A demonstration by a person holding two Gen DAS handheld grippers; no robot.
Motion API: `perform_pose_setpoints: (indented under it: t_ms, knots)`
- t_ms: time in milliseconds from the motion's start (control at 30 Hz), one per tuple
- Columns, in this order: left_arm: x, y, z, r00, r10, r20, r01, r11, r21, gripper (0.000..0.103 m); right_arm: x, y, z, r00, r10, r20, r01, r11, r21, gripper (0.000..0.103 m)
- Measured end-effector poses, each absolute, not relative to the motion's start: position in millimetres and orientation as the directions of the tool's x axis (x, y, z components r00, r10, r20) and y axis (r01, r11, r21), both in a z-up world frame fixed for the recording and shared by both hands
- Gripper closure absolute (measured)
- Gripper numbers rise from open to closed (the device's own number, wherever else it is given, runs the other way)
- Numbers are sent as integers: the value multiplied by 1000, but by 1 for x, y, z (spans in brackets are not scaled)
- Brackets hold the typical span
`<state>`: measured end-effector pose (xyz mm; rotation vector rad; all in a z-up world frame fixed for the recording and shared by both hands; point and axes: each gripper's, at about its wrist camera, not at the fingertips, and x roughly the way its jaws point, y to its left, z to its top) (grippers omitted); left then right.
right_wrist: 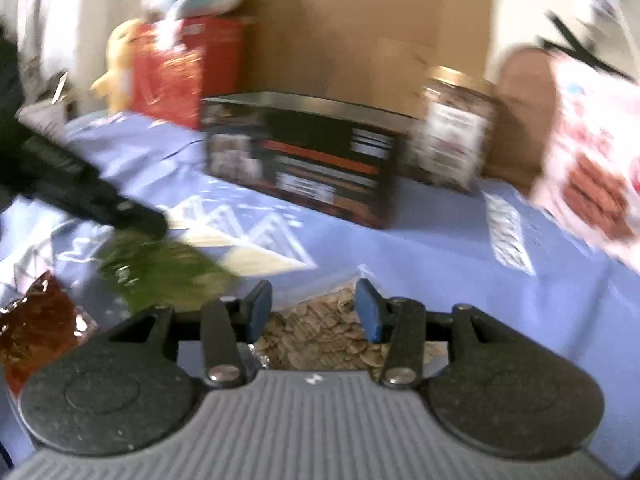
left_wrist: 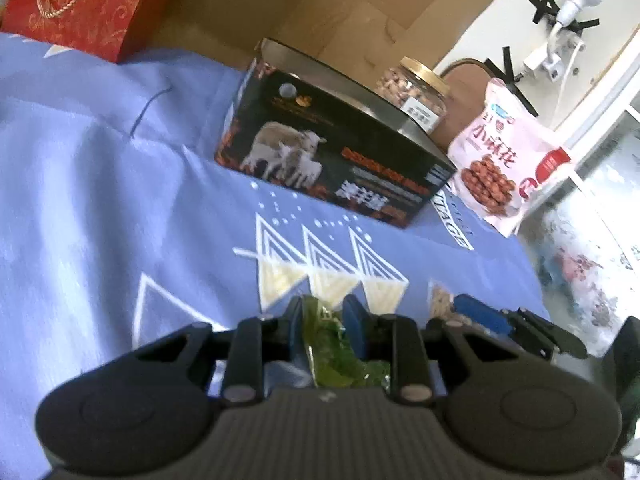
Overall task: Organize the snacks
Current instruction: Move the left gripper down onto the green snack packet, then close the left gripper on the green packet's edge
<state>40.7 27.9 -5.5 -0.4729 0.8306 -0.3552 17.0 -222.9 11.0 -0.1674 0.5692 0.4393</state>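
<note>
Currently left gripper [left_wrist: 327,322] is clamped on a green snack packet [left_wrist: 340,356], pads pinching the crinkly film near its top edge. Right gripper [right_wrist: 313,307] straddles a clear bag of seeds [right_wrist: 320,332] on the blue cloth [left_wrist: 120,184]; with the blur I can't tell if the pads actually bite.

Black box [left_wrist: 320,152] sits far centre, nut jar [left_wrist: 416,88] behind it, pink snack bag [left_wrist: 500,156] far right.

Risks:
- thin film grip on the green packet could slip or tear if swung fast
- seed bag is slack, so a shallow pinch may grab only film and spill or drop
- the two grippers are close, so a clash seems possible
</note>
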Motion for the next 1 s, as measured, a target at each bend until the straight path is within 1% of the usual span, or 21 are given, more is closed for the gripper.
perform_pose_setpoints:
  t_ms: [67, 100, 133, 200, 267, 367, 467, 500, 567, 667, 733, 833, 1000]
  knots:
    - [37, 31, -4, 618, -481, -622, 110, 837, -537, 78, 16, -237, 13, 769, 321, -553, -388, 922, -6, 52]
    - [37, 33, -3, 616, -482, -623, 105, 834, -542, 77, 12, -244, 15, 766, 337, -547, -383, 923, 33, 52]
    - [36, 34, -2, 616, -482, -624, 98, 832, -546, 76, 7, -251, 17, 748, 393, -535, -406, 908, 100, 52]
    - [32, 41, 1, 623, -480, -618, 83, 826, -557, 69, -1, -255, 21, 695, 508, -509, -467, 857, 218, 52]
    - [29, 46, 2, 625, -487, -610, 78, 817, -572, 65, -8, -251, 23, 647, 577, -500, -523, 812, 260, 52]
    - [26, 47, 1, 613, -508, -605, 90, 806, -585, 63, -13, -238, 18, 585, 619, -524, -571, 773, 275, 52]
    - [21, 37, 1, 619, -485, -618, 111, 833, -542, 61, -9, -227, 8, 558, 619, -553, -574, 769, 281, 52]
    - [20, 32, 2, 626, -467, -624, 119, 849, -516, 60, -8, -224, 4, 561, 609, -561, -570, 775, 271, 51]
    - [18, 25, 3, 643, -430, -634, 124, 875, -467, 60, -8, -222, 2, 570, 615, -545, -580, 771, 263, 48]
    - [13, 12, 7, 688, -315, -654, 102, 934, -343, 60, -14, -222, 2, 581, 616, -532, -582, 771, 258, 48]
    - [10, 5, 7, 706, -262, -659, 93, 955, -280, 60, -15, -223, 2, 585, 614, -531, -582, 773, 252, 48]
    - [6, 1, 6, 721, -215, -659, 79, 970, -231, 59, -14, -222, 1, 591, 605, -533, -585, 777, 232, 48]
    - [-1, 0, 4, 741, -189, -644, 69, 976, -207, 56, -19, -214, 1, 616, 573, -540, -577, 795, 186, 48]
